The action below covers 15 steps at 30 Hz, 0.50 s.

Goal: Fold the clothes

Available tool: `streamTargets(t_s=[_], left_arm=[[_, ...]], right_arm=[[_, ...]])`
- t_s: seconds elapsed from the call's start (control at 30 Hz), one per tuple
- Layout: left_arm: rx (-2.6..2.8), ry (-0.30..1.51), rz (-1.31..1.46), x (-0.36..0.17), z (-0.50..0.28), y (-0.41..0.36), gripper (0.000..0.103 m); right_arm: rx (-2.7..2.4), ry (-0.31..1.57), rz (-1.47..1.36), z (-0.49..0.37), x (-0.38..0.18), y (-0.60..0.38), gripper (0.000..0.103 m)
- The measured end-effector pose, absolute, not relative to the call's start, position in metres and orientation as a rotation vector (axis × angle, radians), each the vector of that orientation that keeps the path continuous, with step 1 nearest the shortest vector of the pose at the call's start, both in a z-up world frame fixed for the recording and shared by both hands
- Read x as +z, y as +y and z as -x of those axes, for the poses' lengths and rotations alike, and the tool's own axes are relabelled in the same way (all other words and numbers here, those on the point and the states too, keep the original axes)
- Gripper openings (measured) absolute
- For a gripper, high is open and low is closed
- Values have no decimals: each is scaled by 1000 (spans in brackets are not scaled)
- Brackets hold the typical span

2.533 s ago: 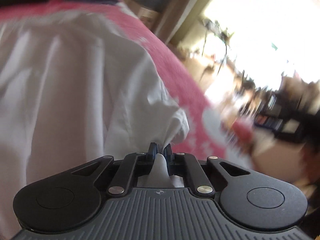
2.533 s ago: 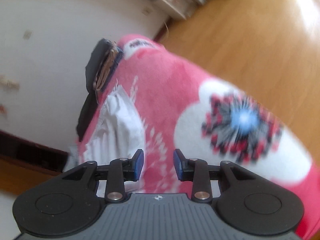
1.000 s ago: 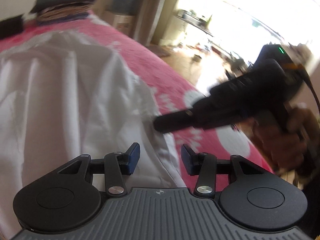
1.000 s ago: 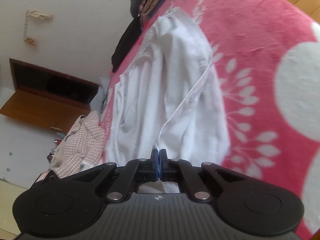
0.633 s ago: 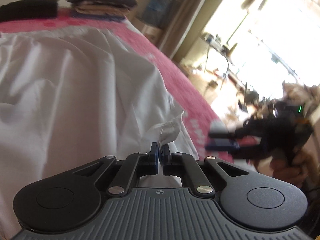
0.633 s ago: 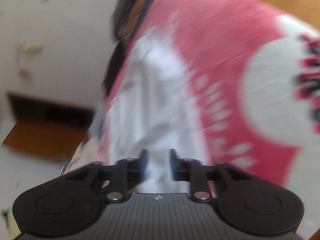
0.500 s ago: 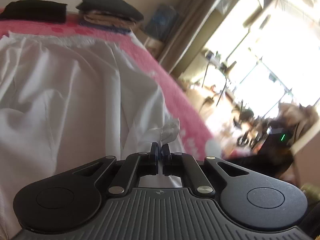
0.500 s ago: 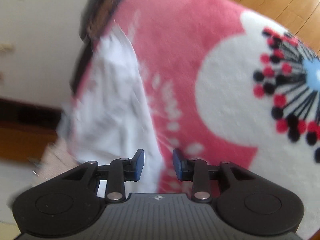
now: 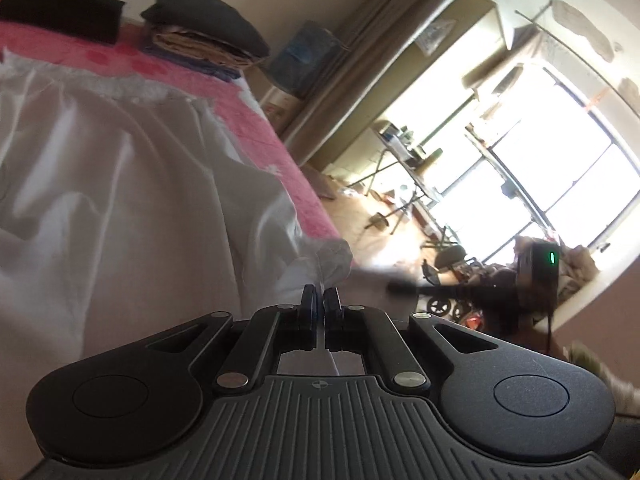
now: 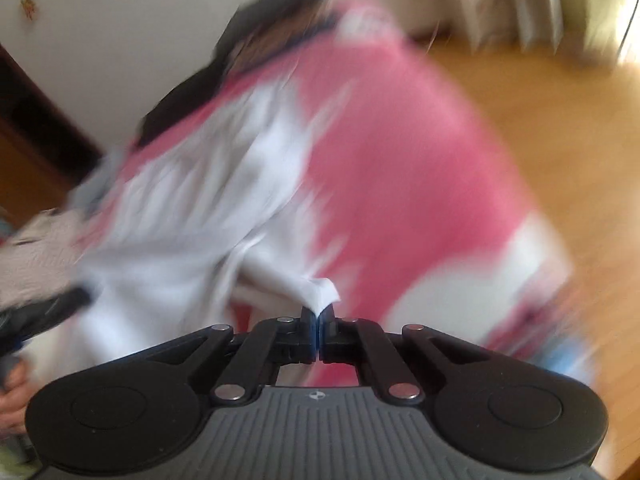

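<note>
Gripping: both grippers are pinched on the white shirt (image 9: 132, 208), each holding a corner of its near edge.
Left gripper (image 9: 319, 300): jaws closed, a thin fold of white cloth caught between the pads and running back through the gap behind them.
Right gripper (image 10: 318, 318): jaws closed on a small peak of white cloth that sticks up just above the fingertips; this view is heavily motion-blurred.
Right gripper, seen from the left wrist: a dark body with a green light (image 9: 553, 258), off to the right and lower than the window, its fingers reaching toward the shirt's near corner; the tip is blurred.
Shirt position: spread along the pink blanket (image 9: 256, 128), far end lying flat, near end lifted off the surface where the two grippers hold it; long folds run lengthwise through the cloth.
Blanket: pink with large white patches (image 10: 532, 264), covering the bed, bare on the right of the shirt.
Far end of bed: a stack of folded clothes (image 9: 204, 44) with a dark piece on top, and a separate folded black garment (image 9: 60, 16) to its left.
Floor: wooden boards (image 10: 560, 120) beyond the bed's right edge.
Hand: part of a person's hand (image 10: 14, 394) at the lower left edge of the right wrist view.
</note>
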State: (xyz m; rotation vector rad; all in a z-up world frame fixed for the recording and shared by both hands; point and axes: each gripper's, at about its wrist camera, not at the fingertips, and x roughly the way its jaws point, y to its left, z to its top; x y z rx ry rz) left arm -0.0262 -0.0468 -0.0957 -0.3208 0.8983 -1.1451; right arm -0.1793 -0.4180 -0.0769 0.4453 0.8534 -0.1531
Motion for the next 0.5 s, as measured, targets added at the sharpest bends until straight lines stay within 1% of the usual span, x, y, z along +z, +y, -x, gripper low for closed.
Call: streamTargets(t_s=[0.17, 0.27, 0.33, 0.37, 0.43, 0.5], left_arm=[[-1188, 920, 298, -100, 31, -72, 1], [-1217, 944, 277, -106, 35, -90, 1], [-1243, 966, 267, -110, 36, -104, 1], [-1264, 976, 264, -111, 38, -112, 1], [-1321, 995, 260, -110, 41, -132, 1], [-1391, 1006, 260, -104, 45, -156, 1]], right_arm=[[-377, 746, -193, 145, -32, -461, 1], [-482, 709, -110, 126, -26, -473, 1], [-542, 731, -83, 119, -32, -476, 5], [-563, 750, -88, 118, -37, -477, 8], [-591, 745, -118, 126, -38, -474, 33], [-608, 686, -150, 152, -32, -469, 40]])
